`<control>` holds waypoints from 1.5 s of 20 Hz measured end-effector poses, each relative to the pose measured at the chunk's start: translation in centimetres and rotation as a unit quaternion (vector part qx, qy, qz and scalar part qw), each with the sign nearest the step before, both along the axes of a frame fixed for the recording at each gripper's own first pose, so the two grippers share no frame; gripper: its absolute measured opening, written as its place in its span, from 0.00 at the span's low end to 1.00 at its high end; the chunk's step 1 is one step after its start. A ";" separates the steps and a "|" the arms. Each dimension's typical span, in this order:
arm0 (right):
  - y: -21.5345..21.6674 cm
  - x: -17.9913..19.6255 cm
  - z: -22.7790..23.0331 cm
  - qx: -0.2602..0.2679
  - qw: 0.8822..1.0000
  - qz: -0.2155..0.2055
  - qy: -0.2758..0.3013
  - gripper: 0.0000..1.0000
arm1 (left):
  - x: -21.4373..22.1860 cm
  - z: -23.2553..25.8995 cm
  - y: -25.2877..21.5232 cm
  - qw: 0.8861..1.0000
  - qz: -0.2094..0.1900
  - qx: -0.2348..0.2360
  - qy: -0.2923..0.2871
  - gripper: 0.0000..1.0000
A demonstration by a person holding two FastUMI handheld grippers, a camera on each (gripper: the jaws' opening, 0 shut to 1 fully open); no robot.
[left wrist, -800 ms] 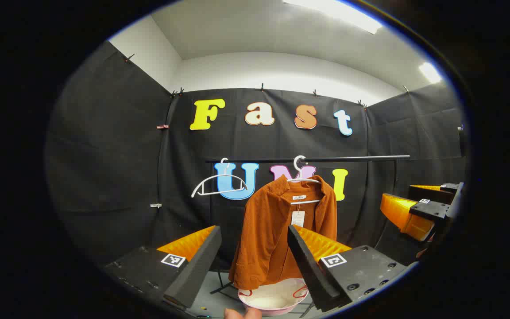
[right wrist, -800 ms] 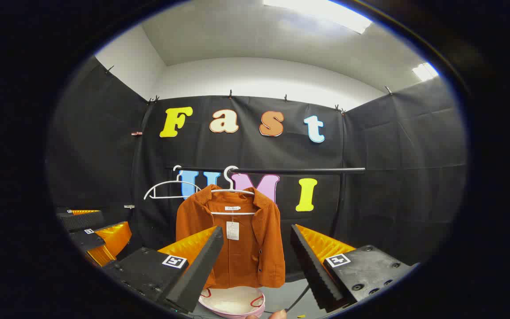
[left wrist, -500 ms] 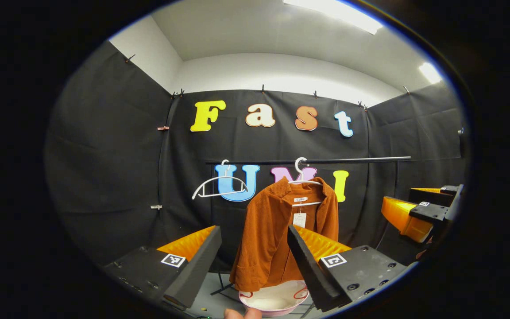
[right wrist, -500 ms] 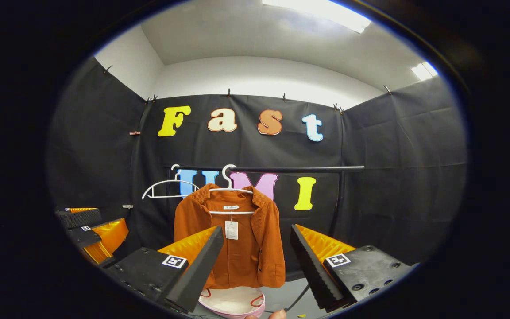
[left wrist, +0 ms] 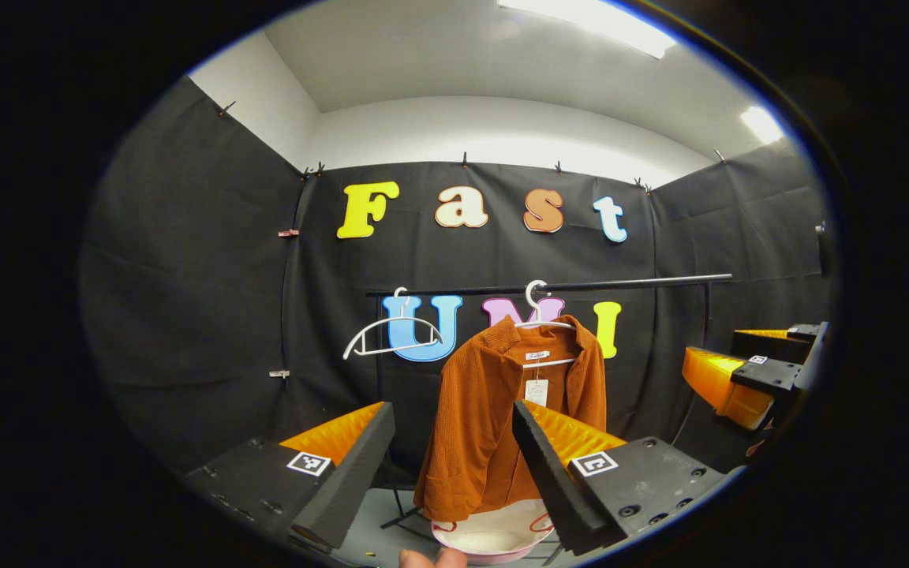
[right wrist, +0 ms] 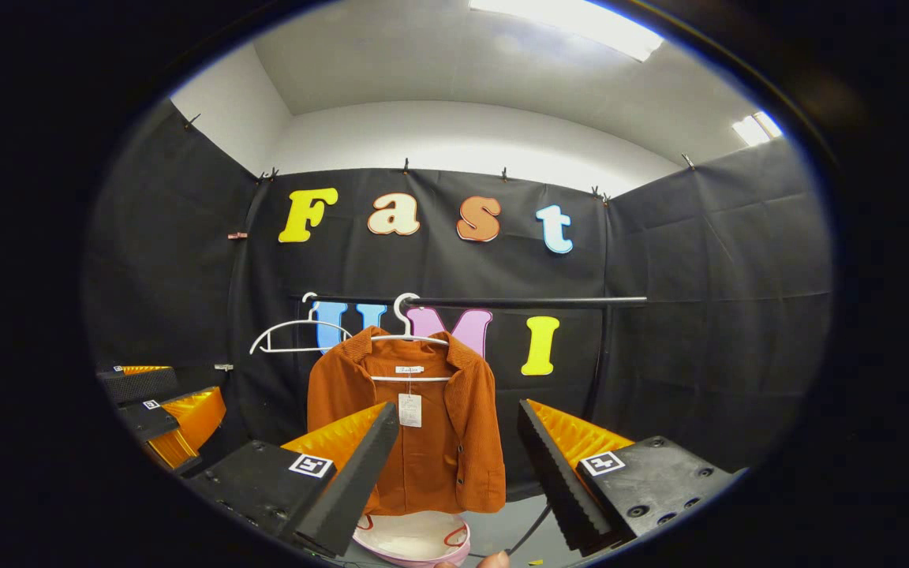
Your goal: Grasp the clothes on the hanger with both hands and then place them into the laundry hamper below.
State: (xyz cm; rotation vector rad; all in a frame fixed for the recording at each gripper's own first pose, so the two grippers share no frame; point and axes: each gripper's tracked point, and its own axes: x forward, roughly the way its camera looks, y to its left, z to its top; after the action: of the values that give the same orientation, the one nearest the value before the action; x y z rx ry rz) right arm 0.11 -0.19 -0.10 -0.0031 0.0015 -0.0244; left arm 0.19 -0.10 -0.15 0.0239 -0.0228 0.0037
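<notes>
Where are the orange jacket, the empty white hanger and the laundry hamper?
orange jacket [right wrist: 431, 442], right gripper view, front panel below the tag.
empty white hanger [right wrist: 289, 335], right gripper view, its curved shoulder bar.
laundry hamper [right wrist: 411, 544], right gripper view, pale rim under the jacket.

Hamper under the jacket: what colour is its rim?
Pink rim on the hamper, whitish inside with red handles; clearest in the right gripper view.

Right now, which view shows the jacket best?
The right gripper view: the jacket hangs front-on, collar, tag and both shoulders visible. The left gripper view shows the jacket at an angle, its right side behind a gripper finger.
</notes>
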 end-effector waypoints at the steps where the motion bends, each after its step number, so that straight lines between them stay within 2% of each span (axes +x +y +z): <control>1: 0.0 0.0 0.0 0.000 1.000 -0.001 0.000 0.98 | 0.0 0.1 0.0 1.000 0.000 -0.001 -0.001 0.95; 10: -0.2 0.9 -0.3 -0.006 1.000 0.000 0.002 0.98 | 1.6 -0.2 -0.7 1.000 -0.012 -0.004 0.007 0.95; 18: -2.5 9.4 -1.6 0.003 1.000 0.021 -0.001 0.98 | 10.0 -0.7 -5.9 0.999 -0.031 0.006 0.009 0.92; 22: -3.9 13.8 -3.6 0.017 0.999 0.046 0.007 0.98 | 15.0 -1.0 -8.3 1.000 -0.014 0.004 0.008 0.95; 24: -4.5 15.6 -4.4 0.022 0.998 0.057 0.007 0.98 | 17.4 -1.3 -9.1 1.000 -0.002 -0.001 0.006 0.92; 30: -5.8 19.9 -6.7 0.018 0.996 0.086 0.013 0.98 | 23.9 -3.4 -9.5 0.999 0.043 0.005 0.009 0.94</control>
State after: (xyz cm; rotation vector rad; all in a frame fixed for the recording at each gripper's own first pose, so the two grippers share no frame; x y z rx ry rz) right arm 20.01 -5.95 -6.80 0.0318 0.0275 0.1475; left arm 24.06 -9.58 -3.50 0.0343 -0.0034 0.0889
